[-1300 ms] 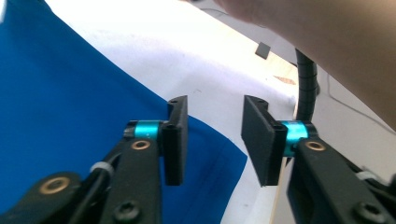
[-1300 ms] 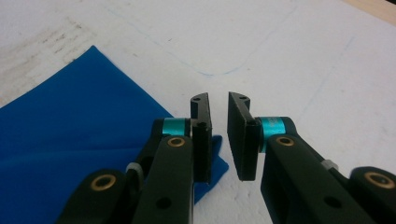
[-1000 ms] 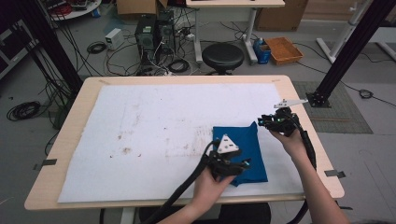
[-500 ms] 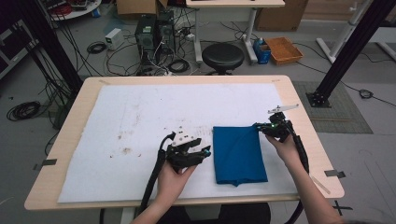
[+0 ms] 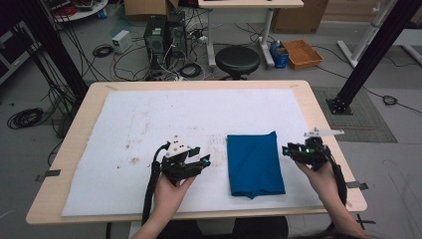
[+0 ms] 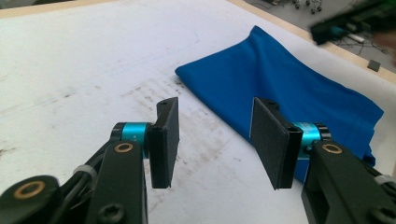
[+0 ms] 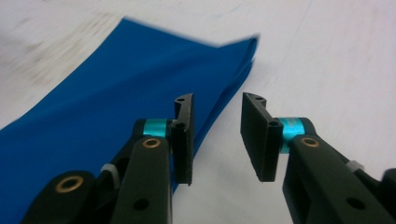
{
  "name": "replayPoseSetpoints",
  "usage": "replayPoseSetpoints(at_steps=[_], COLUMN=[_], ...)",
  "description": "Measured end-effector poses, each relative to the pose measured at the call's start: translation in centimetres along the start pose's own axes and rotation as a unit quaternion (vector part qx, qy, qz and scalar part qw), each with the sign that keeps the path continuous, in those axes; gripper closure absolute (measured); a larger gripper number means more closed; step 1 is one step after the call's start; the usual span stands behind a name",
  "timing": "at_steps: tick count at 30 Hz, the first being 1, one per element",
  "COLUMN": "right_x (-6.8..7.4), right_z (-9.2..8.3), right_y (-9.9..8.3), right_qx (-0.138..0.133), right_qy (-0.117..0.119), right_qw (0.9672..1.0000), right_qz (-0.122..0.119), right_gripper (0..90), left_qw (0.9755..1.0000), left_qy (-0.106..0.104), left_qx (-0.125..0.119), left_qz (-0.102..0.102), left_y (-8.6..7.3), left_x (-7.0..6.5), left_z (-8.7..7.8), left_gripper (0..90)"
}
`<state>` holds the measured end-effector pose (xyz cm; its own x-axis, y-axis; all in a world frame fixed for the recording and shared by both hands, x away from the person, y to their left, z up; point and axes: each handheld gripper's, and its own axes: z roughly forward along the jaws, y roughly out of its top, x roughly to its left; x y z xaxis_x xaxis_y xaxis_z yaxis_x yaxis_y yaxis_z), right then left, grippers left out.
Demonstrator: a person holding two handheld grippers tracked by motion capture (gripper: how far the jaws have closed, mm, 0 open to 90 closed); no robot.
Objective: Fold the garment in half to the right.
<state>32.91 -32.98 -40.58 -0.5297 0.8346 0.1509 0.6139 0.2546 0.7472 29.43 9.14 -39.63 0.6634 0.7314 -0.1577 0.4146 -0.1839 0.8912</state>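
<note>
High view: we record a folded blue cloth (image 5: 256,164), a neat upright rectangle, lying flat on the white sheet (image 5: 149,124) that covers the wooden table (image 5: 323,124), right of centre and toward the near edge. Since a second ago the left gripper (image 5: 201,160) has come off the cloth and now sits on the bare sheet just to its left; the right gripper (image 5: 287,150) hangs near the cloth's right edge, apart from it. The cloth has gone from rumpled under the hands to flat and squared.

Left gripper view: we note jaws parted to a moderate gap, nothing between them, the blue cloth (image 6: 299,93) lying ahead and to the right.

Right gripper view: we note jaws that have just been opening, now moderately apart and empty, the cloth's (image 7: 116,88) folded edge directly beyond them.

Judgement: we take the fold as finished and released; both hands appear free for a further fold or to leave the cloth where it lies.
</note>
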Motion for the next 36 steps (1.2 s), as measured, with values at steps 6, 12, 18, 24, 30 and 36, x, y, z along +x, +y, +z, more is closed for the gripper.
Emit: replayPoseSetpoints(at_steps=[6,12,18,24,30,36], right_x=[3.4,4.7,4.7,4.2,4.0,3.2], right_z=[-2.7,-2.1,-2.5,-3.2,-3.8,-4.5], right_y=[-4.7,-6.4,-6.8,-7.7,-7.2,-4.4], right_qx=[0.003,0.037,0.044,0.047,0.023,-0.024], right_qy=[0.039,0.051,0.037,0.023,0.015,-0.003], right_qw=[0.9991,0.998,0.9983,0.9986,0.9996,0.9993], right_qz=[0.017,0.007,-0.007,0.001,-0.008,-0.029], right_gripper=[60.2,77.3,89.7,90.0,84.3,74.0], left_qw=[0.9999,0.9998,0.9997,0.9998,0.9998,0.9998], left_qy=[0.013,0.021,0.023,0.02,0.018,0.016], left_qx=[-0.003,-0.002,-0.003,0.001,-0.002,-0.011], left_qz=[0.002,-0.001,-0.005,-0.005,-0.002,0.002], left_y=[-0.2,-0.7,-0.8,-0.9,-0.6,0.1], left_x=[0.5,1.0,1.4,1.5,1.6,2.8], left_z=[-1.0,-2.0,-2.3,-2.2,-2.3,-2.8], left_gripper=[51.9,51.6,51.5,51.1,51.0,46.6])
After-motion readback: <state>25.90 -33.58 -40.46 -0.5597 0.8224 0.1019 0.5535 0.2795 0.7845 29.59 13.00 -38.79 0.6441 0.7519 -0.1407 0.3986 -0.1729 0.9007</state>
